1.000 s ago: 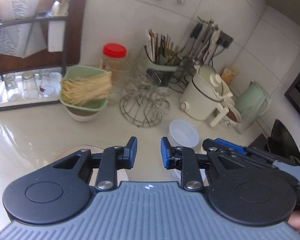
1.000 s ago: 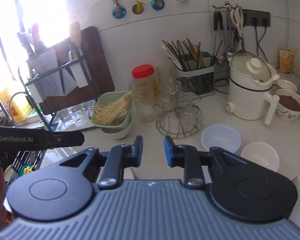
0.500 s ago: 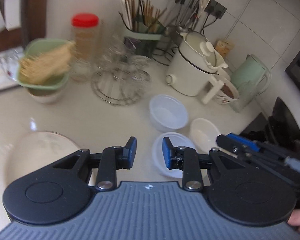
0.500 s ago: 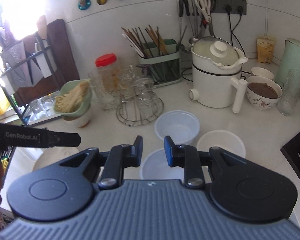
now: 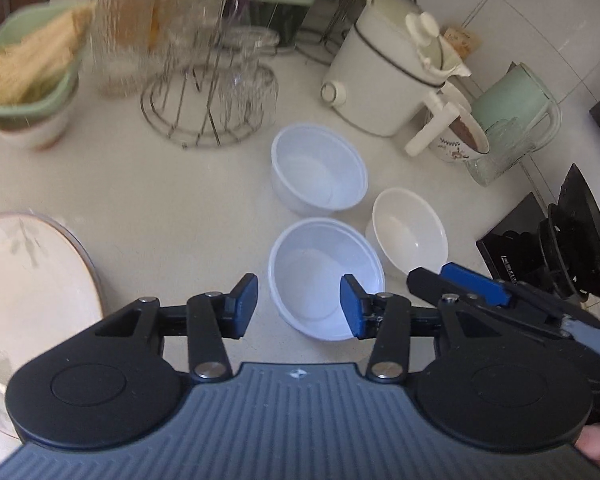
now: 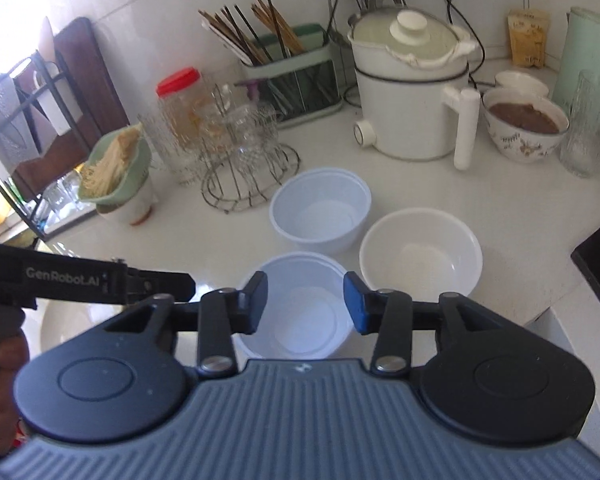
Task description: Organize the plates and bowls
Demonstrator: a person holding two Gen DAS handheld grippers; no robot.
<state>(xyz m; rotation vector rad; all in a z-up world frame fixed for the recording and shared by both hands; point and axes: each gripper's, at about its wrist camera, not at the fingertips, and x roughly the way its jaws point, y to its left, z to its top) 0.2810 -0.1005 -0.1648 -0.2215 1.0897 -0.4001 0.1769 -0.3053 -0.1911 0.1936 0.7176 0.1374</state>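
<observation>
Three empty bowls stand on the white counter: a near translucent plastic bowl (image 5: 326,276) (image 6: 296,308), a far translucent plastic bowl (image 5: 320,168) (image 6: 320,208) and a white ceramic bowl (image 5: 408,230) (image 6: 420,256) to their right. A large pale plate (image 5: 28,300) lies at the left. My left gripper (image 5: 298,306) is open and empty, just above the near bowl's left part. My right gripper (image 6: 306,302) is open and empty, its fingers straddling the near bowl from above. The right gripper's tip shows in the left wrist view (image 5: 460,280) beside the ceramic bowl.
Behind the bowls stand a wire glass rack (image 6: 248,160), a white electric pot (image 6: 412,104), a patterned bowl of brown food (image 6: 524,124), a green pitcher (image 5: 512,116), a chopstick holder (image 6: 296,76) and a green bowl of noodles (image 6: 116,168). A black stove (image 5: 560,248) lies right.
Both grippers have moved forward and down toward the bowls and have opened wider. The near plastic bowl now lies between the right gripper's fingers.
</observation>
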